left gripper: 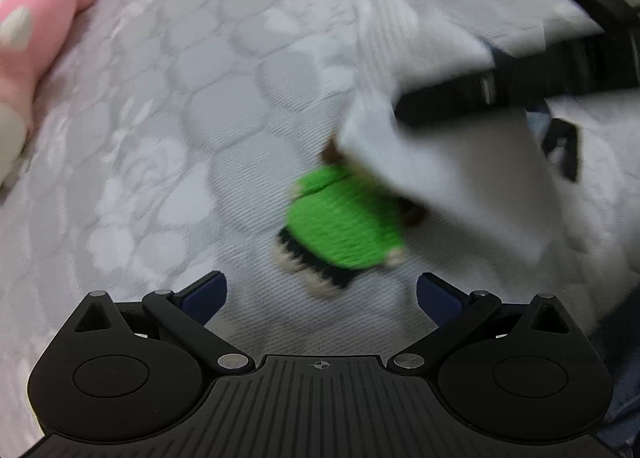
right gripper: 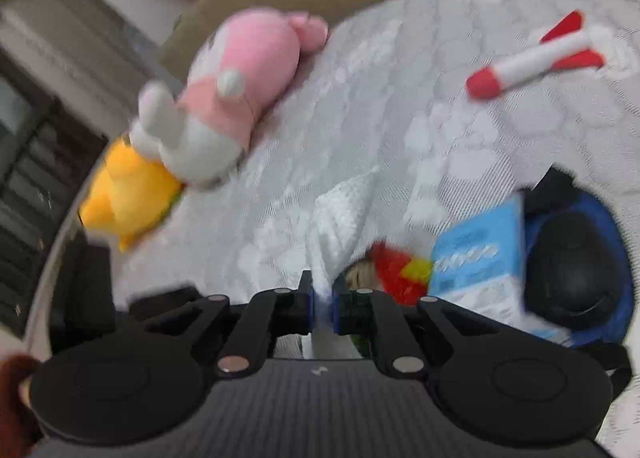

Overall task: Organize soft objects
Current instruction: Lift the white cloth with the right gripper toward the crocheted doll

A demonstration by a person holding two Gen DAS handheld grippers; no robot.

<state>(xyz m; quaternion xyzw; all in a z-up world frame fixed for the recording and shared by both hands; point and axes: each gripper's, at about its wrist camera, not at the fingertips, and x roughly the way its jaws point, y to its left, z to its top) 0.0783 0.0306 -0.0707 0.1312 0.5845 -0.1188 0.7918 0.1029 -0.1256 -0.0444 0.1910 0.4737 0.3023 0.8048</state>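
R claw point(right gripper: 322, 296) clamped on white cloth point(right gripper: 340, 214), L claw point(left gripper: 320, 292) spread wide over green doll point(left gripper: 344, 226)

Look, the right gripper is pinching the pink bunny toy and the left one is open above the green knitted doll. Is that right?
Not quite. The right gripper is pinching a white cloth, not the pink bunny toy, which lies apart on the bed; the right wrist view shows it. The left gripper is open above the green knitted doll.
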